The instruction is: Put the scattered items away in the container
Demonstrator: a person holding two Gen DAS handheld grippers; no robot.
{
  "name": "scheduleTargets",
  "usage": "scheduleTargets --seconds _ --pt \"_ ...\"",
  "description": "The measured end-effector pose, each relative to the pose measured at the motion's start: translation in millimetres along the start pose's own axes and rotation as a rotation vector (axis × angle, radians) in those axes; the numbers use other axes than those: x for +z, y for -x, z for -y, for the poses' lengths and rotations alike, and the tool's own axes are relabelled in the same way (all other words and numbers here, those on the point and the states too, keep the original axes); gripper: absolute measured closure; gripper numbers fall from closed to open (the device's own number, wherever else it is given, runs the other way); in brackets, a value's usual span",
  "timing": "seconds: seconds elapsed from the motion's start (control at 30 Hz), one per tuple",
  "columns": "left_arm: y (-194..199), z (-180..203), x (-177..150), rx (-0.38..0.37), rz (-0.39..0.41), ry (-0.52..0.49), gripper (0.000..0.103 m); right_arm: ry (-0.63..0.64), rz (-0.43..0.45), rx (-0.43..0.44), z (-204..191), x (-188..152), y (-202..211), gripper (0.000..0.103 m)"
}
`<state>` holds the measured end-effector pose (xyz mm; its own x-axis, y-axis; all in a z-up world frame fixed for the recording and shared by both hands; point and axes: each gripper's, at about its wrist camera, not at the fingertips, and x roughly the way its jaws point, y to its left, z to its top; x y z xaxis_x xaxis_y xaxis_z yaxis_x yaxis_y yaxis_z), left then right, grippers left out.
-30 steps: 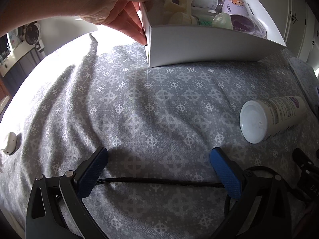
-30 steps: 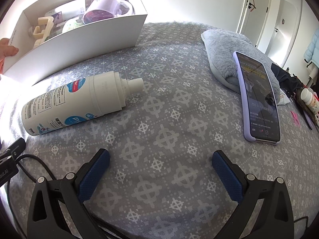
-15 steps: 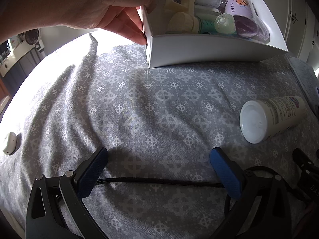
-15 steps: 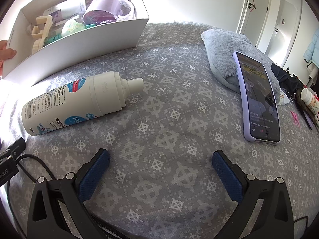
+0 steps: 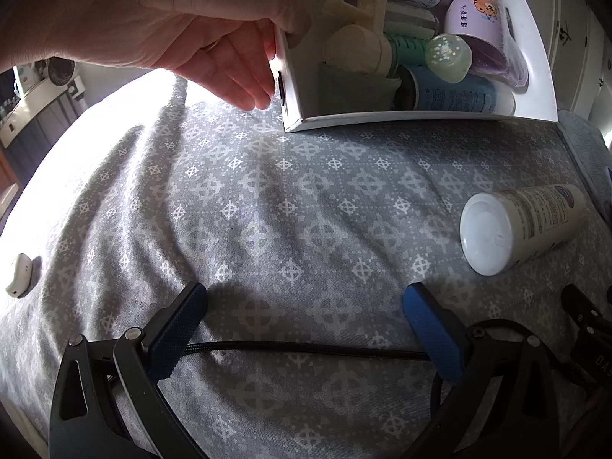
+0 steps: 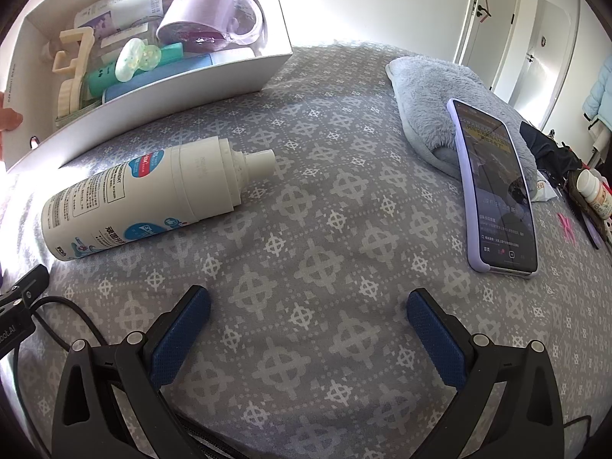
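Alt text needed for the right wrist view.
The open right hand-held gripper hovers over a grey patterned bedspread. A white pump bottle lies on its side before a white box of toiletries, tilted towards the camera, and a phone leans on a fluffy cushion.

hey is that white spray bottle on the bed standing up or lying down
Lying down. The white spray bottle rests on its side on the patterned bedspread, nozzle pointing right, outside the white box.

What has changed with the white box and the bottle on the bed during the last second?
The hand gripping the left end of the white box has tipped it toward the cameras, so the purple mug and other contents show more. Unchanged: the white bottle lies on the bedspread, the phone leans on the plush cushion, and both grippers stay open and empty.
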<state>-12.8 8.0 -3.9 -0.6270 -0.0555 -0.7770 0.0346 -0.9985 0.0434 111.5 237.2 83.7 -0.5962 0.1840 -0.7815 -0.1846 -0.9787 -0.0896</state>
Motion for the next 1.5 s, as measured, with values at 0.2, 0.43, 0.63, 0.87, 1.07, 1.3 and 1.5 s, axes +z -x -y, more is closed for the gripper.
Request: scheduleTargets --seconds 0.2,0.43,0.63,0.87,1.07,1.3,1.5 --pt "-1.1 1.0 1.0 0.0 0.0 0.0 0.0 0.0 0.0 0.0 0.0 0.0 0.0 0.0" --pt "-0.9 0.8 0.8 0.0 0.0 0.0 0.0 0.0 0.0 0.0 0.0 0.0 0.0 0.0" --pt "0.0 0.0 0.0 0.0 0.0 0.0 0.0 -0.001 0.0 0.0 -0.1 0.0 -0.1 0.0" --pt "-0.4 0.4 0.4 0.001 0.0 0.001 0.0 0.002 -0.002 -0.002 -0.8 0.4 0.1 0.0" --pt "-0.4 0.3 0.4 0.0 0.0 0.001 0.0 0.0 -0.003 0.0 -1.5 1.9 -1.3 0.0" --pt "0.0 0.0 0.0 0.001 0.0 0.001 0.0 0.001 -0.004 -0.001 -0.9 2.2 -0.6 0.0" --pt "0.0 0.0 0.0 0.001 0.0 0.001 0.0 0.001 -0.004 -0.001 -0.8 2.4 0.4 0.0"
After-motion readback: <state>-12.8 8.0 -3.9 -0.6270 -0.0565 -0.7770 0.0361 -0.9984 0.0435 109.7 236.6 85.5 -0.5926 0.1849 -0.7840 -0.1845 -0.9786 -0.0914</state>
